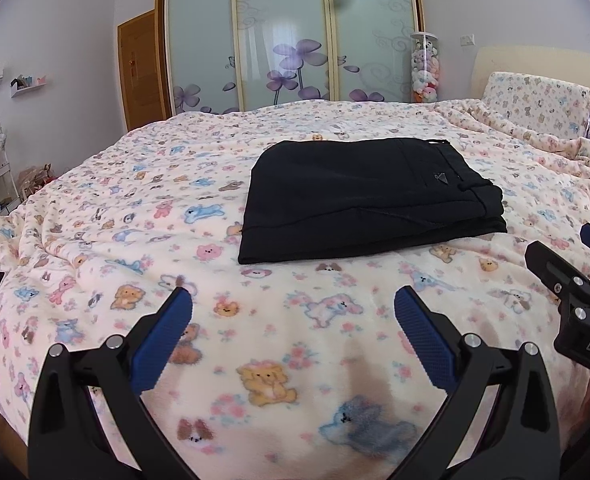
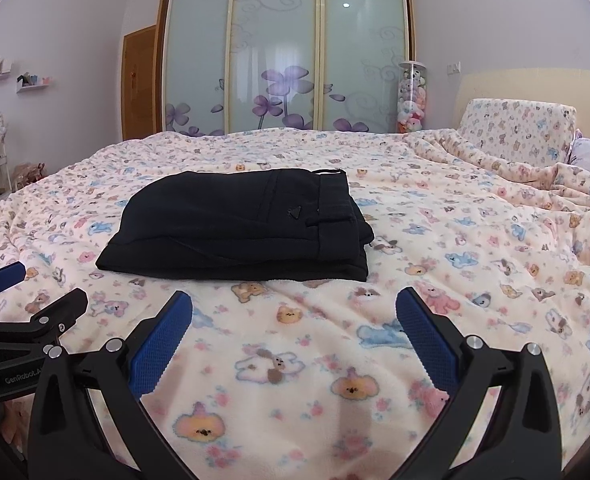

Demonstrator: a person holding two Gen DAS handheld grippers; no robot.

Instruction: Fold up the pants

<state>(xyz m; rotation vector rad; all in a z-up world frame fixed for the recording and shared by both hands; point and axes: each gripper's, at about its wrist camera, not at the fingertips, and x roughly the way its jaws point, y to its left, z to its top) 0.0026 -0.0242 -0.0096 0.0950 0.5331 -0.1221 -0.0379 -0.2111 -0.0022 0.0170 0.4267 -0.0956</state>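
**Pants folded, we check the stack**

The black pants [image 1: 367,204] lie folded on the bed blanket [image 1: 135,208], apart from both grippers. Left gripper [image 1: 293,328] & right gripper [image 2: 293,330] are wide open, w/ nothing held. We judge only small edge tidying remains; pinch lightly.

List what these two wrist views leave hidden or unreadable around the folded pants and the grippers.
- Pants: underside and inner layers, hidden by the top fold in both views.
- Small emblem near the waistband: too small to read.
- Right gripper in the left wrist view: cut off by the frame edge; only part shows.
- Lettering on the left gripper body, right wrist view: cut off by a finger.
- Bed near edge: hidden behind both grippers.
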